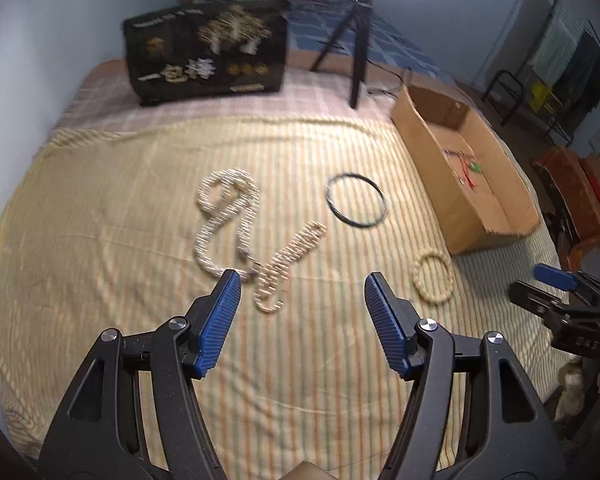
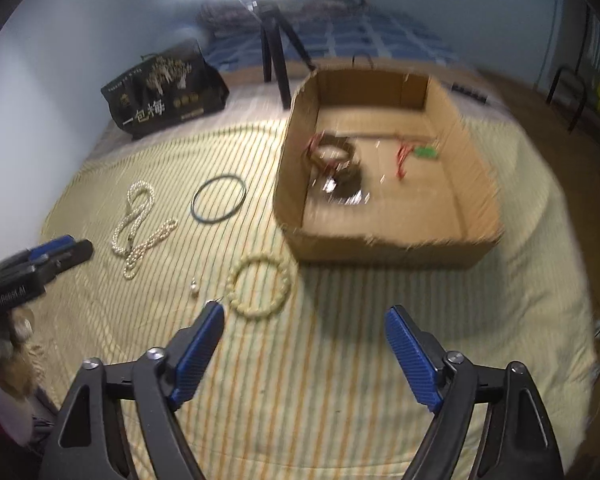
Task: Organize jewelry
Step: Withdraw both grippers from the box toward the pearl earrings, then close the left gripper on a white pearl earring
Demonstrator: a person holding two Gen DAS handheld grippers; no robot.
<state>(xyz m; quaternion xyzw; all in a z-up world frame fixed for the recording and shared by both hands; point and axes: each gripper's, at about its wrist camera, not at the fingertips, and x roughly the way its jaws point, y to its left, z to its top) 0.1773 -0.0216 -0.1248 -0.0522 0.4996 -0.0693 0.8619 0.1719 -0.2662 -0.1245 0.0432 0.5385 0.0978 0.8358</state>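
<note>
A long pearl necklace lies on the striped cloth, beside a thin black ring and a cream bead bracelet. A small pearl earring lies left of the bracelet. An open cardboard box holds several jewelry pieces, among them a brown bracelet and red-and-green pieces. My left gripper is open and empty, just short of the necklace's near end. My right gripper is open and empty, just near of the bead bracelet.
A black printed bag and a black tripod stand at the far side of the bed. The striped cloth covers the bed. Chairs and clutter stand off the right edge.
</note>
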